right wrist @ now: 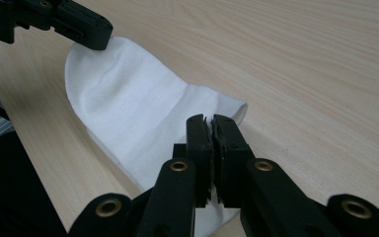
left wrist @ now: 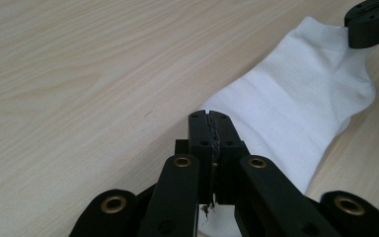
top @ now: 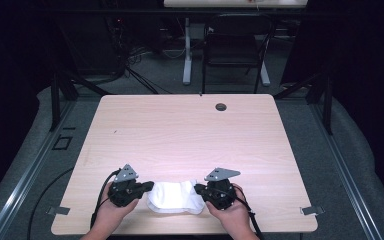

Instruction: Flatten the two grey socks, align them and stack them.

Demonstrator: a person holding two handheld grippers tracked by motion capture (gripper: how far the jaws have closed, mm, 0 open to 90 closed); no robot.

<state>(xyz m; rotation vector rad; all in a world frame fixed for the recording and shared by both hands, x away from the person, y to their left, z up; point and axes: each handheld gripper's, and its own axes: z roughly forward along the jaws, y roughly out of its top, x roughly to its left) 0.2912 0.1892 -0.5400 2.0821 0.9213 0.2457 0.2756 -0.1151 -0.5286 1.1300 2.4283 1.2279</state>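
A white ankle sock (top: 175,197) lies flat near the table's front edge, its toe to the left and its cuff to the right. My left gripper (top: 151,186) is over the toe end. In the left gripper view its jaws (left wrist: 210,118) are shut together, with the sock (left wrist: 296,103) stretching away beyond the tips and no cloth seen between them. My right gripper (top: 196,189) is at the cuff end. Its jaws (right wrist: 212,121) are also shut, and the sock (right wrist: 128,108) runs beneath and past them. Each gripper shows far off in the other's view, the right gripper (left wrist: 370,24) and the left gripper (right wrist: 91,34).
The light wooden table (top: 180,130) is bare beyond the sock, with a round cable hole (top: 221,106) near its far edge. A dark chair (top: 232,45) and a white desk leg (top: 187,50) stand behind it. The front edge lies just under my hands.
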